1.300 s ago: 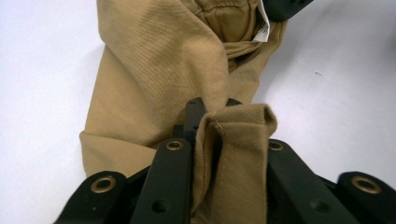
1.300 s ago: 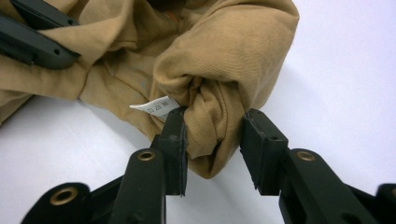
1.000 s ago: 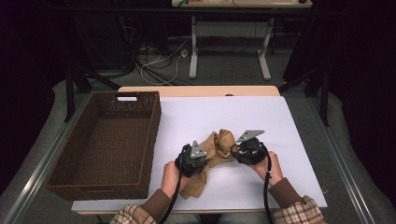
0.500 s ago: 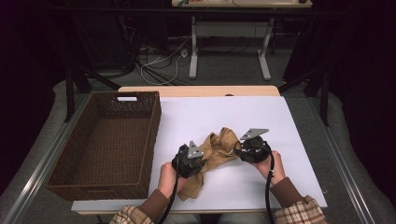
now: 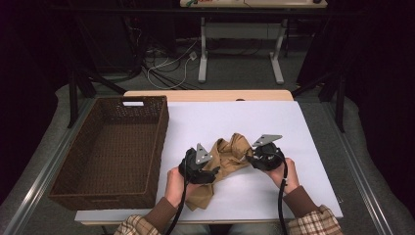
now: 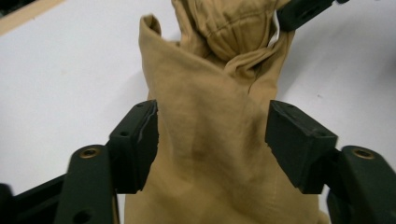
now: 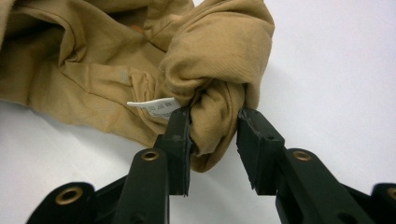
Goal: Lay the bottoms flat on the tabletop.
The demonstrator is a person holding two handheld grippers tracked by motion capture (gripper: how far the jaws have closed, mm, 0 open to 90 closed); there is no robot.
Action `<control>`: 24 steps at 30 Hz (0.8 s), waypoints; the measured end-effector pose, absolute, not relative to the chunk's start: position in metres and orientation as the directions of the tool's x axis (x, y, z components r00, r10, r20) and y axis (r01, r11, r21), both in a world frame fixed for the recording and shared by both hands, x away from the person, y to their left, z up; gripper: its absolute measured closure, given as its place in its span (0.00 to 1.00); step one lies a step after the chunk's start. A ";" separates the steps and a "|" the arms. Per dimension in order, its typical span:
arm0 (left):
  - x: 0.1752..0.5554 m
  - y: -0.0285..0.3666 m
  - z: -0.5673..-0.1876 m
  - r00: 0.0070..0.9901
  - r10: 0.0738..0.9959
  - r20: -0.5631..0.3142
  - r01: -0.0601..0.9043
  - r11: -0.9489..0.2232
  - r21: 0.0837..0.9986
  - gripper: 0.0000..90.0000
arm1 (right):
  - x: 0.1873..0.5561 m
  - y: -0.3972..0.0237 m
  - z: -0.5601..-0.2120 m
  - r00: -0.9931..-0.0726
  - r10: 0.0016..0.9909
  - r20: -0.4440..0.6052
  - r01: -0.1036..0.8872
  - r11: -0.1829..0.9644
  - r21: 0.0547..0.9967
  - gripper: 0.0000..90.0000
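Observation:
A crumpled tan cloth [image 5: 230,152] lies on the white table top [image 5: 274,122] between my two hands. My left gripper [image 5: 211,172] sits at the cloth's near left end. In the left gripper view its jaws [image 6: 212,135] have just been opening and stand apart, with the tan cloth [image 6: 210,93] running between them and neither pad pressing it. My right gripper [image 5: 248,157] holds the far right end. In the right gripper view it [image 7: 215,126] is shut on a bunched fold of the cloth [image 7: 219,56], beside a white label [image 7: 152,105].
A dark brown wicker basket [image 5: 162,137] stands on the table's left side, close to my left hand. White table top stretches beyond and to the right of the cloth. Past the table's far wooden edge [image 5: 210,94] are desk legs and cables on the floor.
Both hands and the cloth stay almost where they were. My left gripper has only edged a little by the cloth's near end.

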State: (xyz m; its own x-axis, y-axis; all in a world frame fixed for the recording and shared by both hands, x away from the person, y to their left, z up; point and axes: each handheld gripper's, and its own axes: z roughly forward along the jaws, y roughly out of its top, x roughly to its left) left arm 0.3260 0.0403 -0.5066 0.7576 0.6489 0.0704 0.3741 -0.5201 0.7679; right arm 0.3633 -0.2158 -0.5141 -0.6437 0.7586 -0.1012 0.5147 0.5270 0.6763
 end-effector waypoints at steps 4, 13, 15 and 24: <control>0.329 0.034 -0.508 0.768 0.634 0.088 0.359 -0.539 0.762 0.35 | 0.363 -0.216 -0.514 -0.642 0.759 -0.106 0.513 0.528 0.677 0.73; 0.343 0.028 -0.537 0.777 0.625 0.075 0.415 -0.598 0.686 0.53 | 0.364 -0.217 -0.514 -0.642 0.759 -0.108 0.508 0.527 0.682 0.73; 0.345 0.028 -0.543 0.777 0.626 0.073 0.424 -0.605 0.674 0.58 | 0.364 -0.217 -0.514 -0.641 0.760 -0.109 0.509 0.527 0.681 0.74; 0.350 0.034 -0.549 0.776 0.631 0.027 0.452 -0.585 0.674 0.86 | 0.363 -0.218 -0.513 -0.633 0.766 -0.111 0.507 0.519 0.688 0.76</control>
